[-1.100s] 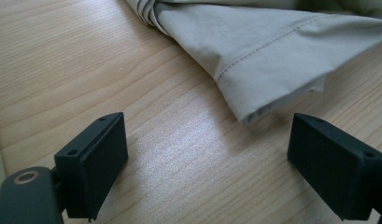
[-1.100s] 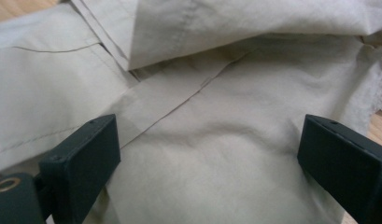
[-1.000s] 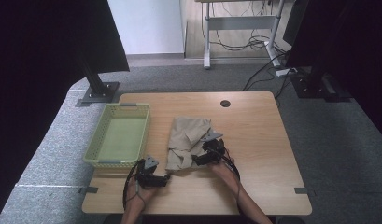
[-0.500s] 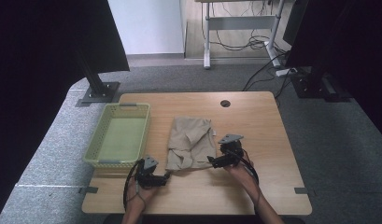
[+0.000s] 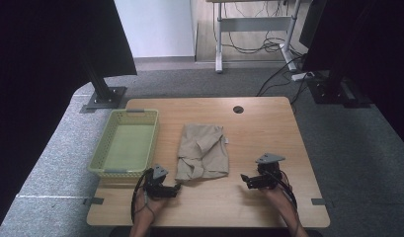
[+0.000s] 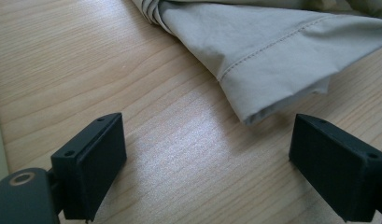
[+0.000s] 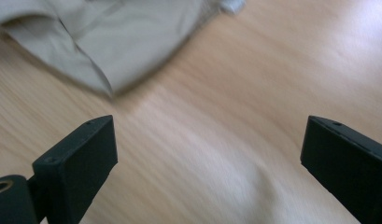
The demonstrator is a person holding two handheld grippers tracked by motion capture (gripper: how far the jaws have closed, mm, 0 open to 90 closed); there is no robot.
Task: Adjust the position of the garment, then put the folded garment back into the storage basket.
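Note:
A beige cloth (image 5: pixel 202 153) lies folded and a little rumpled in the middle of the wooden table (image 5: pixel 268 128). My left gripper (image 5: pixel 178 188) rests on the table at the cloth's near left corner. In the left gripper view its jaws (image 6: pixel 205 140) stand open and have just been opening a little more. The hemmed cloth corner (image 6: pixel 272 51) lies just ahead of the gap, untouched. My right gripper (image 5: pixel 245 180) hovers low to the right of the cloth and points left toward it. It is open (image 7: pixel 209 140), with only bare wood between the jaws and the cloth (image 7: pixel 123 42) farther off.
A pale green plastic basket (image 5: pixel 98 165) stands on the table's left side, close to my left hand. A round cable hole (image 5: pixel 238 109) sits near the far edge. Dark stands and cables occupy the floor beyond the table.
My right gripper has drawn away from the cloth's near right part and moved to the right over bare table. The cloth now lies flatter. The left gripper has kept its place.

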